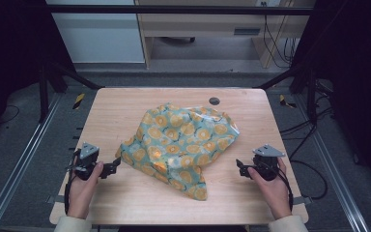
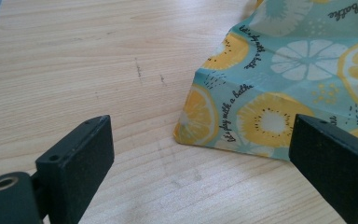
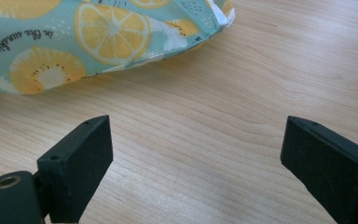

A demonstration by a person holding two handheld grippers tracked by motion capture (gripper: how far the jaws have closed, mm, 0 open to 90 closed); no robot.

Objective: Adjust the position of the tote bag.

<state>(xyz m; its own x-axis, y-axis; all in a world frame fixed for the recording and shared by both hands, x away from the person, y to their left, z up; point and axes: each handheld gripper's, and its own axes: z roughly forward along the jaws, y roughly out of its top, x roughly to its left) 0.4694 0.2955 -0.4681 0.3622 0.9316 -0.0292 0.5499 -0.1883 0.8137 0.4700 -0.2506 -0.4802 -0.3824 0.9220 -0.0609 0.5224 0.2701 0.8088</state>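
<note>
- Two grippers, both with jaws spread wide and nothing between them. Left gripper [image 1: 115, 166] sits just off the near-left corner of the cloth [image 1: 181, 145]; right gripper [image 1: 240, 166] sits off the cloth's right edge, apart from it.
- Left gripper view: the cloth corner [image 2: 186, 135] lies flat on the wood just ahead of the jaws, closer to the one at the picture's right. Not touching yet.
- Right gripper view: bare wood between the jaws; the cloth's edge [image 3: 121, 60] is farther ahead and toward the picture's left.
- Cloth: teal fabric with a yellow and white citrus-slice print, crumpled in a loose heap at the middle of the table [image 1: 125, 203], a tail hanging toward the near edge.
- Step, my read: approach before the first grasp, likely to spread or fold the cloth. Nothing held yet.
- Next move calls for: left gripper forward and slightly toward the cloth, jaw tips low so one slides under the corner, then close on a single layer. Right gripper needs a longer reach toward the cloth to find an edge or corner.
- Risk: fabric is thin and lies flat, so the jaws may push it along instead of pinching it.
- Writing on the cloth: cursive black script, "Let's play with a bathe" reads in the left gripper view; the right gripper view shows "in the sunshine", less sure.
- No brand marks legible on either gripper.
</note>
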